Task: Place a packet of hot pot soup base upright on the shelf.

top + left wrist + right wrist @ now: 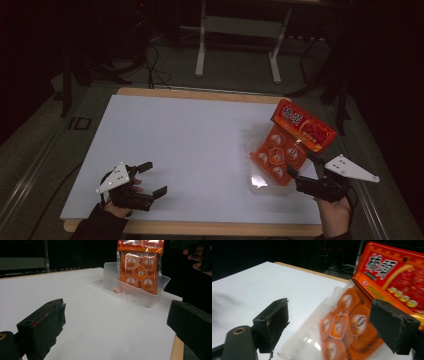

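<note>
We count one orange and red plastic snack packet [290,145], one clear plastic rectangular tray [257,181], one white-topped table with a wooden edge [185,145], and two black two-jaw grippers. The right gripper [298,167] is held low at the table's near right corner, the hand under it and its grey three-cornered plate [351,168] on top; its jaws stand wide apart and point forward at the packet, closed on nothing. The packet stands tilted in the tray directly ahead of that gripper, its red header card uppermost and farthest from the jaws. The left gripper [152,179] rests at the near left corner, well apart from the tray, its jaws likewise spread wide and empty, aimed across the table top toward the right gripper's side. The right gripper view brings the packet [352,322] close between its jaws, with printed characters on the header. The left gripper view shows the tray [136,291] far ahead, the packet [140,267] upright in it, and fingers of the other hand [193,257] beyond.
</note>
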{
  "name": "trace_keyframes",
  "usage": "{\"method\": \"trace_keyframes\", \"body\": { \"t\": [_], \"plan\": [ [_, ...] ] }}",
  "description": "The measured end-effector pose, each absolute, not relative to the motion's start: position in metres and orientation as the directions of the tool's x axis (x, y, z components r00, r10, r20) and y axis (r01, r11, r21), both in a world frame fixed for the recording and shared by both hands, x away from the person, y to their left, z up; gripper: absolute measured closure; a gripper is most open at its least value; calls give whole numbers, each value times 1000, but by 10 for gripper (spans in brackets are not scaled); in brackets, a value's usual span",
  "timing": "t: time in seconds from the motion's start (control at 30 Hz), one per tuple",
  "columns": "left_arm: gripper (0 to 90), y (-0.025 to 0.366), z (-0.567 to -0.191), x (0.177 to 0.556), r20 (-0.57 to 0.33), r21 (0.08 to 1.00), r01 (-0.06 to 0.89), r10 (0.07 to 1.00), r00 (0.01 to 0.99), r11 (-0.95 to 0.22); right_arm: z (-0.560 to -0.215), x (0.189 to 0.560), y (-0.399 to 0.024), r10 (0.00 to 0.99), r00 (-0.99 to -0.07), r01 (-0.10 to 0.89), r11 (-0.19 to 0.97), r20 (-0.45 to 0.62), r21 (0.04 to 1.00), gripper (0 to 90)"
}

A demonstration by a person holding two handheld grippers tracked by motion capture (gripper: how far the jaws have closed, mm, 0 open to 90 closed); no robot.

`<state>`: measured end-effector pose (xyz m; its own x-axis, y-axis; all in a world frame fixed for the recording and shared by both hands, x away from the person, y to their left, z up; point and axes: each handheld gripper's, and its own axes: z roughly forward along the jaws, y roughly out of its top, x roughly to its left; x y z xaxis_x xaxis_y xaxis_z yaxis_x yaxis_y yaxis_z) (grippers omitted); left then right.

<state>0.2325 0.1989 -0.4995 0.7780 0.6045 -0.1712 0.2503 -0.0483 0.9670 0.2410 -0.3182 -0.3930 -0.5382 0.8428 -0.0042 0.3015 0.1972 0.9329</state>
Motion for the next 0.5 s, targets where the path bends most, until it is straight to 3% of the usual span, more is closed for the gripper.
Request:
{"method": "trace_keyframes", "body": {
  "t": [0.5],
  "plan": [
    [21, 197, -499, 230, -164, 968, 246, 598, 785, -58, -404, 246, -281, 780, -625, 279, 188, 29, 942, 142]
  ]
}}
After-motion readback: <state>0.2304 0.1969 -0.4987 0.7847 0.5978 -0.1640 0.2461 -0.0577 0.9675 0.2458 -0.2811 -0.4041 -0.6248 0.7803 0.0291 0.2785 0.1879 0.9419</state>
